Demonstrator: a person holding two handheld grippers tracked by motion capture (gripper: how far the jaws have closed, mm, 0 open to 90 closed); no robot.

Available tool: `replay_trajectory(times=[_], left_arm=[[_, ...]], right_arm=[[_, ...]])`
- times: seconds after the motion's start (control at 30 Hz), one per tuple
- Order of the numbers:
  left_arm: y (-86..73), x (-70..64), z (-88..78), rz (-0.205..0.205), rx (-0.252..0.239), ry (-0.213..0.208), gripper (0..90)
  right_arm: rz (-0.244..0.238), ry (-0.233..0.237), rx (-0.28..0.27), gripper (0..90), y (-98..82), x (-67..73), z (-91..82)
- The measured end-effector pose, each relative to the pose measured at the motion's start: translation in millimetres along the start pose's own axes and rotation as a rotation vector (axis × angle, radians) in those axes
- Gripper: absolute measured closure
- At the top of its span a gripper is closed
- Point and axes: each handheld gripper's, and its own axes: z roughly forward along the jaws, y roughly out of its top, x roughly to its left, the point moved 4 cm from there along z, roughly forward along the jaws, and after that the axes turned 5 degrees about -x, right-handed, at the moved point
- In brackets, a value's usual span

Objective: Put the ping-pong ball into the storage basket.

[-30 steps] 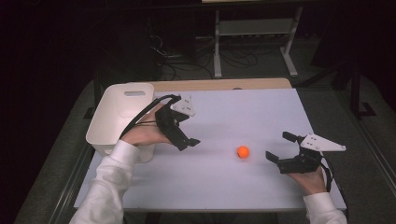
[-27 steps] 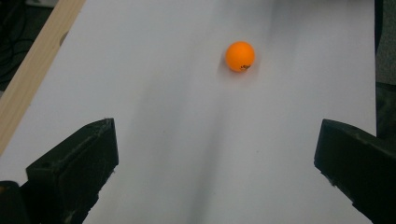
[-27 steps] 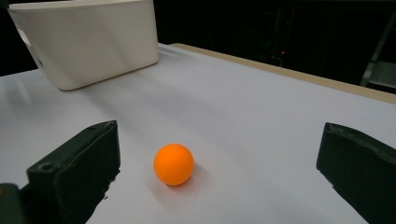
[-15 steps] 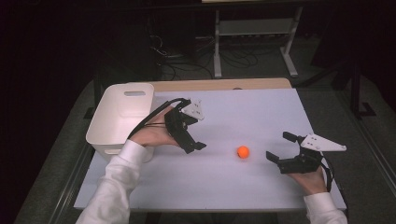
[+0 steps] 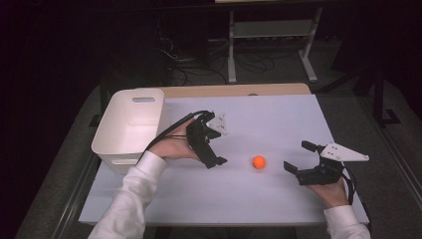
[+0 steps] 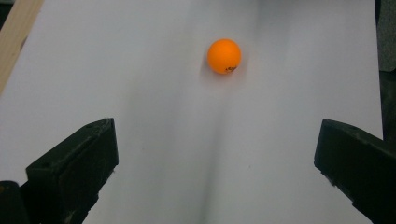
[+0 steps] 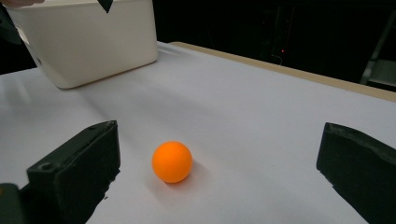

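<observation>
1. The small orange plastic ball [image 5: 258, 162] rests on the white table [image 5: 278, 119], between both grippers.
2. Left gripper [image 5: 213, 149], jaws spread, empty, points toward it.
3. Right gripper [image 5: 298, 160], also spread and empty, sits slightly nearer.

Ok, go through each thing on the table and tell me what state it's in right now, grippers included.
orange ball: loose on the table, between the two grippers, touched by neither.
white bin: upright at the table's left edge, nothing seen inside.
left gripper: open, pointed toward the ball, holding nothing.
right gripper: open, resting low near the ball, holding nothing.
table: covered by a white sheet, lying flat.
</observation>
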Motion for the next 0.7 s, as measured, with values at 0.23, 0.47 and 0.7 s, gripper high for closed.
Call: replay_trajectory(times=[0.23,0.47,0.7], left_arm=[[5.6,-0.3,13.8,0.005,0.011,-0.009,0.0],[8.1,0.0,20.3,0.010,-0.001,-0.013,0.0],[9.8,-0.2,29.7,0.011,-0.012,-0.023,0.0]], right_arm=[[-0.007,0.004,0.004,0.0,-0.2,0.7,0.8],[-0.006,0.002,-0.001,0.0,0.3,0.0,-0.2],[0.005,-0.012,-0.008,0.0,0.9,-2.5,-3.4]])
